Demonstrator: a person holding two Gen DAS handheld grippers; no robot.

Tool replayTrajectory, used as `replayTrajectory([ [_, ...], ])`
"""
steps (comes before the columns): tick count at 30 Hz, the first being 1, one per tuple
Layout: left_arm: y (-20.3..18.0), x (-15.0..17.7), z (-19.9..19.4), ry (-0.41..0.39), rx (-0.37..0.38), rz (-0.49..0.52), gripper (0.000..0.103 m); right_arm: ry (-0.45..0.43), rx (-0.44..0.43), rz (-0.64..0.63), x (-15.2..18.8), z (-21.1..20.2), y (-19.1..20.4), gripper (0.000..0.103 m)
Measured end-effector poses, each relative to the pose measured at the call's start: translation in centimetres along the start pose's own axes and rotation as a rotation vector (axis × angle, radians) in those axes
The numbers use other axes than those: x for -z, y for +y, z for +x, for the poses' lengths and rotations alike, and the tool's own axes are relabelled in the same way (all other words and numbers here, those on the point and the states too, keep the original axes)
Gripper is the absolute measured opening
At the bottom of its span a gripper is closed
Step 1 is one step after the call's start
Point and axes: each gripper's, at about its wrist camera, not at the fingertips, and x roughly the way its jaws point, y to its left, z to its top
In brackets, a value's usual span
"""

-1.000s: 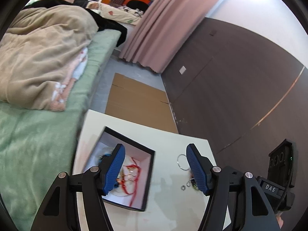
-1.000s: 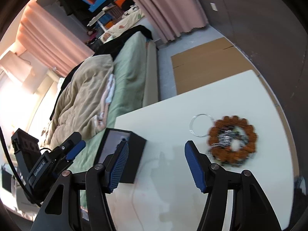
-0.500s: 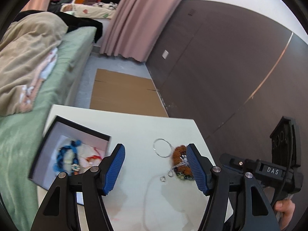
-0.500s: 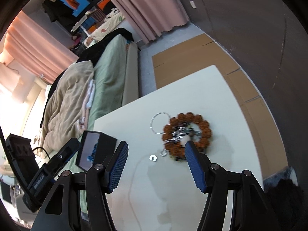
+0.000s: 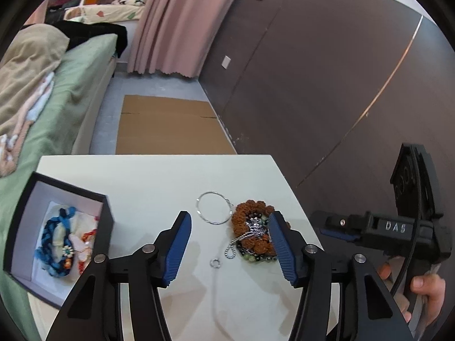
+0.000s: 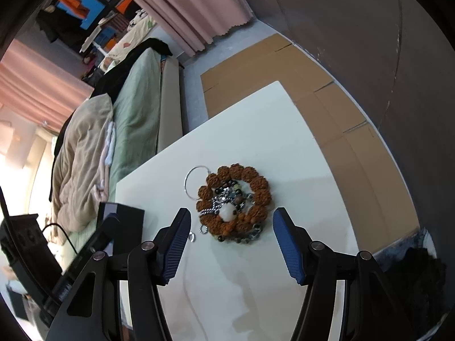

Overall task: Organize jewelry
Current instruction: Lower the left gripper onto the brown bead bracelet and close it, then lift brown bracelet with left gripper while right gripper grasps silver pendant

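A brown bead bracelet [image 6: 237, 196] lies on the white table [image 6: 284, 147] with a silver chain and a white bead heaped inside it. A thin silver hoop [image 6: 193, 182] touches its left side and a small ring [image 6: 191, 237] lies apart. My right gripper [image 6: 231, 245] is open and empty, just in front of the bracelet. In the left wrist view the bracelet [image 5: 251, 231], hoop [image 5: 213, 211] and small ring [image 5: 215, 262] lie ahead of my open, empty left gripper [image 5: 227, 248]. A black jewelry box [image 5: 57, 238] at left holds blue and red pieces.
A bed with a green sheet [image 5: 65, 85] and beige blanket [image 6: 79, 156] runs along the table's left. Flattened cardboard [image 5: 167, 128] lies on the floor beyond the table. A dark wall panel [image 5: 312, 85] stands to the right. The box also shows in the right wrist view [image 6: 122, 221].
Both grippers have swung right, from the box toward the bracelet pile, and moved closer to it. Both stay open and empty.
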Motion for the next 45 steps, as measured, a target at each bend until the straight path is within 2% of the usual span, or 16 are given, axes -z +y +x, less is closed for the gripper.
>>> replayTrajectory([
  [3, -1.2, 0.0, 0.9, 0.028, 0.002, 0.026, 0.057, -0.007, -0.015, 0.036, -0.5, -0.4, -0.9, 0.062],
  [11, -5.4, 0.6, 3.6, 0.105, 0.027, 0.124, 0.044, -0.034, -0.037, 0.11, -1.2, -2.0, -3.6, 0.062],
  [22, -9.6, 1.0, 8.0, 0.207, 0.014, 0.202, 0.043, -0.065, -0.045, 0.214, -1.3, -4.1, -7.6, 0.062],
  [32, -11.0, 2.2, 11.8, 0.305, -0.078, 0.258, 0.043, -0.087, -0.079, 0.25, -1.4, -5.2, -8.6, 0.062],
  [37, -11.1, 2.8, 12.7, 0.311, -0.138, 0.293, 0.04, -0.09, -0.086, 0.259, -1.3, -5.4, -9.0, 0.062],
  [39, -11.5, 2.9, 12.7, 0.321, -0.166, 0.323, 0.035, -0.092, -0.084, 0.259, -1.3, -5.4, -9.1, 0.062],
  [40, -11.5, 2.8, 12.7, 0.322, -0.2, 0.329, 0.021, -0.092, -0.083, 0.26, -1.4, -5.4, -9.0, 0.062],
  [43, -9.9, 1.8, 12.1, 0.335, -0.136, 0.236, 0.019, -0.091, -0.086, 0.261, -1.3, -5.4, -9.0, 0.062],
  [45, -9.3, 1.3, 10.8, 0.298, -0.13, 0.226, 0.019, -0.086, -0.088, 0.256, -1.3, -5.2, -8.7, 0.062],
])
